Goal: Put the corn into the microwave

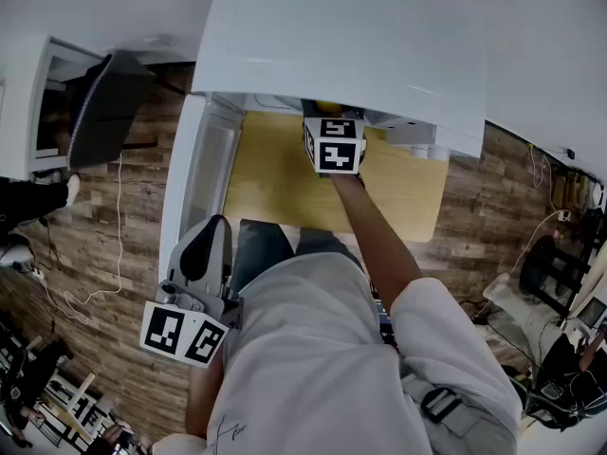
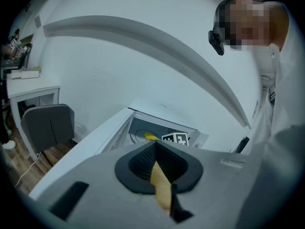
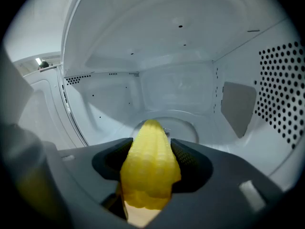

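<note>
A yellow corn cob is clamped between the dark pads of my right gripper, its tip pointing forward. That gripper reaches inside the white microwave, above the round glass turntable. From the head view only its marker cube shows at the oven's mouth. The microwave door stands swung open to the left. My left gripper hangs back beside that door, shut with nothing in it. From there the corn's tip and the right cube show inside the cavity.
The microwave sits on a light wooden table. A grey chair and a white desk stand to the left on the wood floor. A perforated wall bounds the cavity on the right.
</note>
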